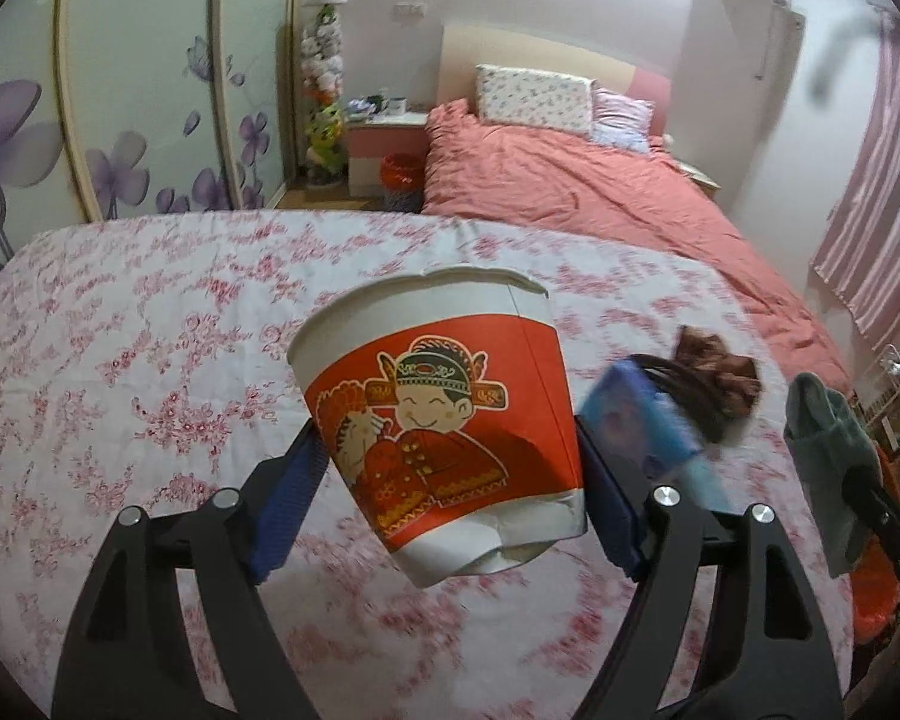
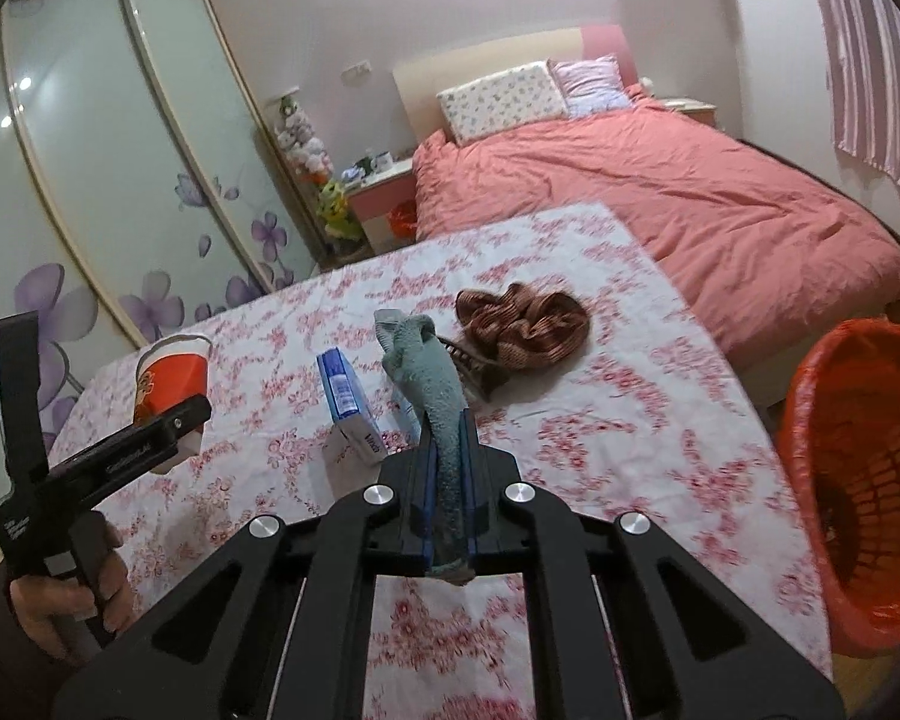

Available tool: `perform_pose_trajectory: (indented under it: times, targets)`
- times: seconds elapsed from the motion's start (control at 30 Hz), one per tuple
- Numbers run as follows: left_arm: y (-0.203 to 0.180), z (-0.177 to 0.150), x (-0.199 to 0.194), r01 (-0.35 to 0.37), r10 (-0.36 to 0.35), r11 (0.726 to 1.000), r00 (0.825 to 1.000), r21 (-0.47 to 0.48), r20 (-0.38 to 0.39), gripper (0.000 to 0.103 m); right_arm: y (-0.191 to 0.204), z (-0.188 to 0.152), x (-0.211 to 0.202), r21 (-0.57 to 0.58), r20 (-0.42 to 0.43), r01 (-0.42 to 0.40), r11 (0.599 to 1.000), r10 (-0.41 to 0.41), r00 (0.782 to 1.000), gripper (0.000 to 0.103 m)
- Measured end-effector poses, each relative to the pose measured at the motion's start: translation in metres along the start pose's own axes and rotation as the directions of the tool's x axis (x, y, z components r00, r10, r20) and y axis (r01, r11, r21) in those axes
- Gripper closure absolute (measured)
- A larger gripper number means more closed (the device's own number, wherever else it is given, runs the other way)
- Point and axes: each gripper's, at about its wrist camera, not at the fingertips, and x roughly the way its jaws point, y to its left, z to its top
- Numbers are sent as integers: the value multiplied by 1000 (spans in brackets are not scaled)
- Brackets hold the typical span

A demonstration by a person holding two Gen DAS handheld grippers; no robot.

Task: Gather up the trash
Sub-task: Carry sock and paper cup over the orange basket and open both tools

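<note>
We see one paper cup [image 1: 444, 414] pinched between the left gripper [image 1: 450, 474] pads, lifted off the floral tablecloth [image 1: 150, 372]. The right gripper [image 2: 448, 462] is clamped tight on one teal rag [image 2: 435, 384]. One blue box [image 2: 347, 399] and one brown scrunchie [image 2: 525, 324] lie on the cloth; one orange bin [image 2: 858, 480] stands at right.

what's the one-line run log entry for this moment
left gripper: shut on paper cup | right gripper: shut on teal cloth | both above floral table | orange bin: right of table
</note>
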Motion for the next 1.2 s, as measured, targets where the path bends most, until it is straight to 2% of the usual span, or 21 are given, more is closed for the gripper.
perform_pose_trajectory:
  times: [0.4,0.77,0.97,1.2]
  targets:
    - [-61,-10,-64,104,-110,989,992,101,57,25,-22,0,-65,32,131,51,998,-55,990,96]
    - [-128,-25,-87,194,-208,960,977,199,52,25,-66,-4,-102,103,213,113,988,-133,968,96]
    - [-167,-35,-93,255,-271,935,962,248,33,25,-93,-6,-115,146,240,160,976,-192,951,96]
    - [-222,-44,-95,356,-373,881,928,310,-6,25,-129,-9,-125,219,259,227,949,-281,924,96]
